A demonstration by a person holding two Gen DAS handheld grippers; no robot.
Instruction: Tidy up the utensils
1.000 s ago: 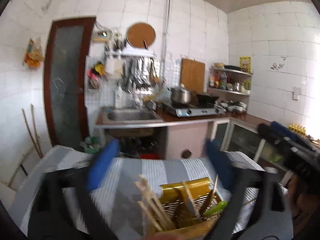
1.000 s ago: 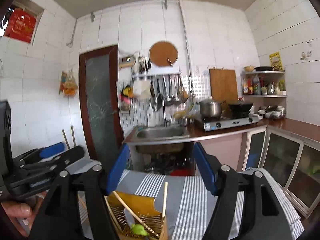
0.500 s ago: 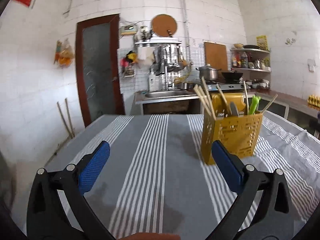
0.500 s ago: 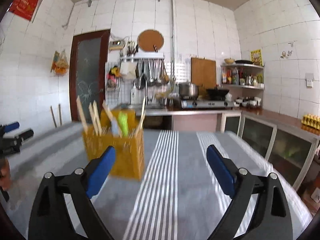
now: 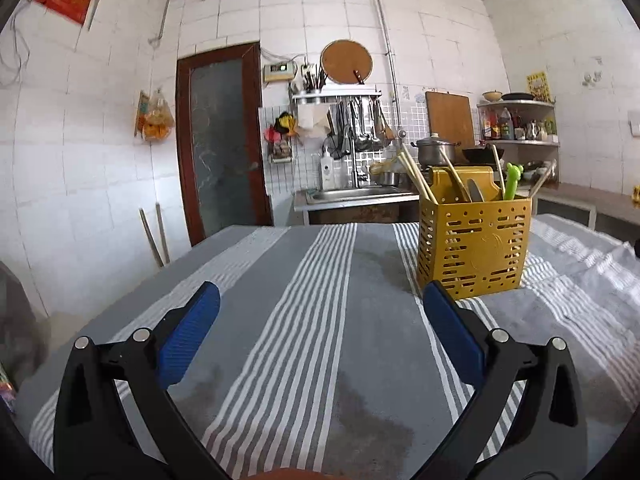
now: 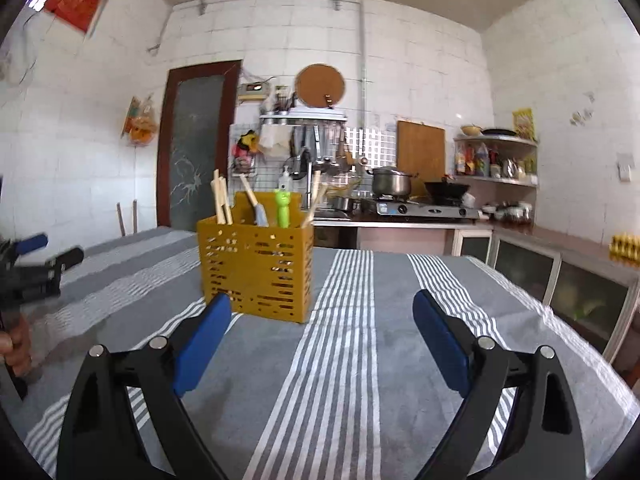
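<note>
On the table's grey cloth with white stripes (image 5: 320,300), the yellow perforated plastic utensil holder (image 5: 474,246) with wooden chopsticks (image 5: 416,178) and a green-handled utensil (image 5: 511,182) stands upright toward the far edge, while the left gripper (image 5: 320,316) and right gripper (image 6: 322,322) hover wide open and empty.

We see the left gripper (image 5: 320,312) low and near level, jaws spread wide, nothing between its blue pads (image 5: 188,338). The right gripper (image 6: 322,320) matches, wide apart and empty. At the right view's left edge, a hand (image 6: 18,344) seemingly grips the left tool.
</note>
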